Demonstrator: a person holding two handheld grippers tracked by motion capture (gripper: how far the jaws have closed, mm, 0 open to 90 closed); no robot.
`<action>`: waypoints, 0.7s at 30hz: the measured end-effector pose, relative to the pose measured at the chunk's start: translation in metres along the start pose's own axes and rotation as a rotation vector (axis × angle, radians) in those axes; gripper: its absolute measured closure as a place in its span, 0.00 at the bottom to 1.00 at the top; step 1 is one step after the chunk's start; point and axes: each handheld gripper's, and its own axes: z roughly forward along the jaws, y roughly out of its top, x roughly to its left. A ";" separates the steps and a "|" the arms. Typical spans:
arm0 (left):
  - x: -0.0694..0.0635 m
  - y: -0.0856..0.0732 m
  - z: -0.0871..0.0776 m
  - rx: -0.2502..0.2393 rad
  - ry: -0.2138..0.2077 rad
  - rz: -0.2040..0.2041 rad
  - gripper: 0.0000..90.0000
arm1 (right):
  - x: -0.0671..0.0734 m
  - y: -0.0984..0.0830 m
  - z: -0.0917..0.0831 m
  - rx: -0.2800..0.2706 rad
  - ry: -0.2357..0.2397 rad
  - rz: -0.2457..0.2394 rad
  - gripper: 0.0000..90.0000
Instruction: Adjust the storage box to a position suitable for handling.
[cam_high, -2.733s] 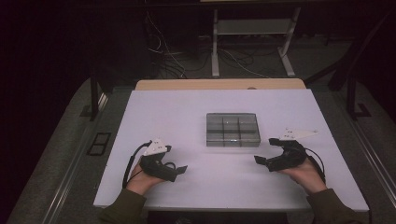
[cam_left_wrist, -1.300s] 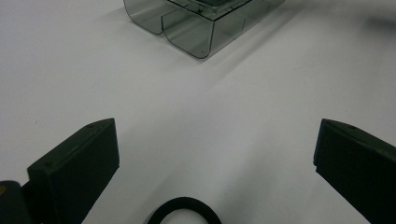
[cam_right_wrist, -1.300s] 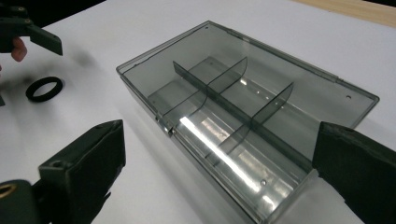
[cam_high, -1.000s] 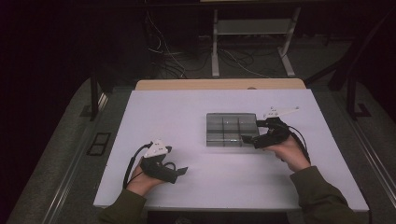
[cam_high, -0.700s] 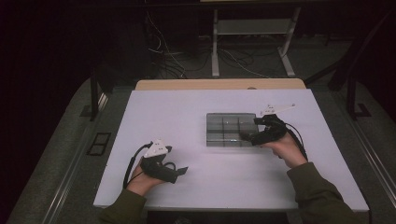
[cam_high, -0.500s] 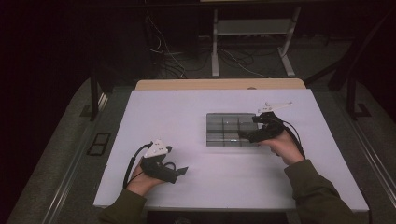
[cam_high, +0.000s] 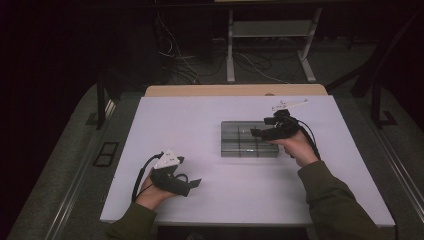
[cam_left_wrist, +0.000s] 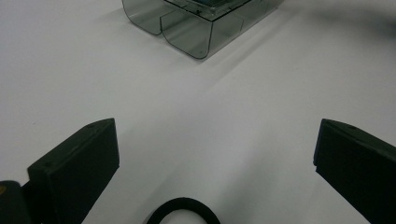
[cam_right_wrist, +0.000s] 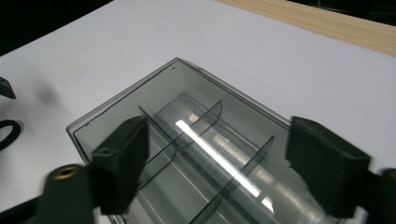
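White table; right gripper fingers apart, just closing, over unlabelled smoky box; left gripper fingers spread.

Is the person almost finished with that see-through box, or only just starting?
Only just starting, it looks like. Done: the right gripper has come over the clear box on the white table. In hand: its fingers have just been closing, nothing gripped yet. The compartments look empty. The left gripper rests open, away from the box. Everything else seems left to do.

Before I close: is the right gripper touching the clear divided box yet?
Cannot tell. In the right gripper view its open jaws straddle the box; no plain contact or gap shows.
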 end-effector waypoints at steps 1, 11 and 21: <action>0.000 0.000 0.000 0.001 0.000 0.001 0.00 | -0.001 0.001 0.001 0.001 -0.008 0.003 0.25; 0.000 0.000 0.000 0.003 -0.002 0.003 0.00 | -0.009 0.011 0.014 0.029 -0.015 0.017 0.40; 0.000 0.000 0.000 0.003 -0.003 0.006 0.00 | -0.016 0.022 0.030 0.066 -0.030 0.025 0.62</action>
